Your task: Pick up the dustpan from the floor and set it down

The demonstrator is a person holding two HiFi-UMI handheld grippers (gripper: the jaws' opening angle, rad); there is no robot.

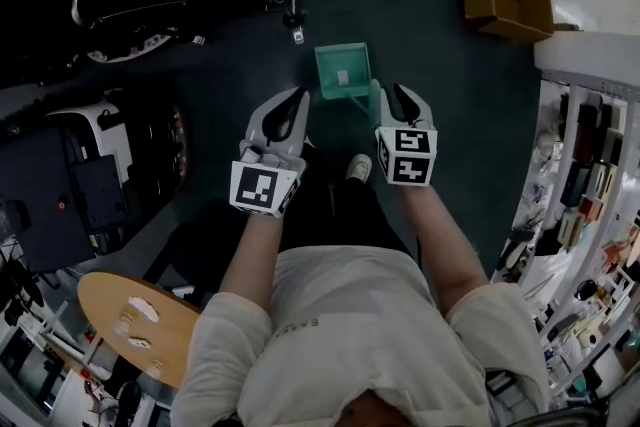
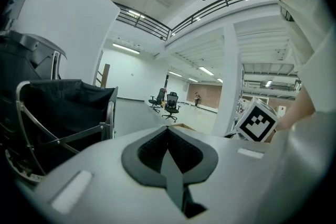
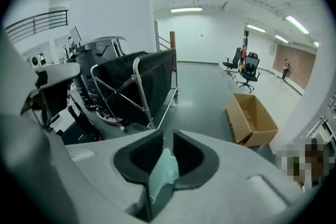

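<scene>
Pinching the handle of the small green dustpan (image 1: 340, 63), a square open scoop at the person's twelve o'clock, the right gripper (image 1: 392, 96) holds it while the left gripper (image 1: 297, 99), at its nine o'clock, is closed and empty.

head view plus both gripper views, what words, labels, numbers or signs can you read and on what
None can be read.
dustpan: pale label, too small to read.
shirt: faint lettering, too blurred to read.
left marker cube and right marker cube: black-and-white square patterns, no letters.
shelf goods: print too small to read.
</scene>
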